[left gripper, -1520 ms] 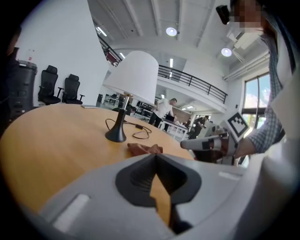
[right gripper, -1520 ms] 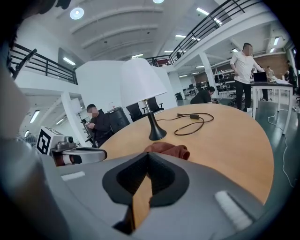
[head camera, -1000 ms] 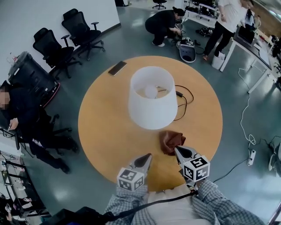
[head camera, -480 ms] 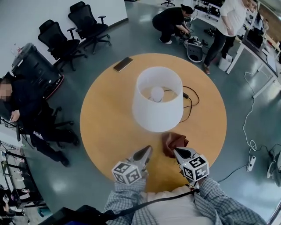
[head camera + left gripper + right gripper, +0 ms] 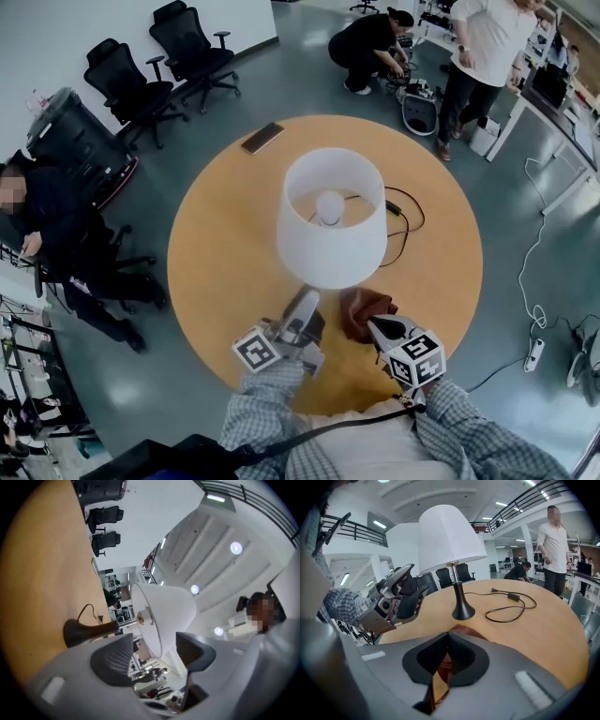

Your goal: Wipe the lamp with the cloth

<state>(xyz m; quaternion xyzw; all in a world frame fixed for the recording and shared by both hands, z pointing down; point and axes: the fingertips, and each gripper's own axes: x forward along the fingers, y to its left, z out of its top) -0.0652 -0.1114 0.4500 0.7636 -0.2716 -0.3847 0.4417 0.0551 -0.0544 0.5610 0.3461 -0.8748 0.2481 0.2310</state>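
On the table, lamp stands upright; left claw opening, empty; right claw clamps cloth.

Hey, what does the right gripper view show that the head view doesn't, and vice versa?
Only the right gripper view: the lamp's black base, and the right gripper shut on the brown cloth. Only the head view: the bulb inside the white lampshade, and a phone on the round table. Both: the lampshade, power cord, cloth and table.
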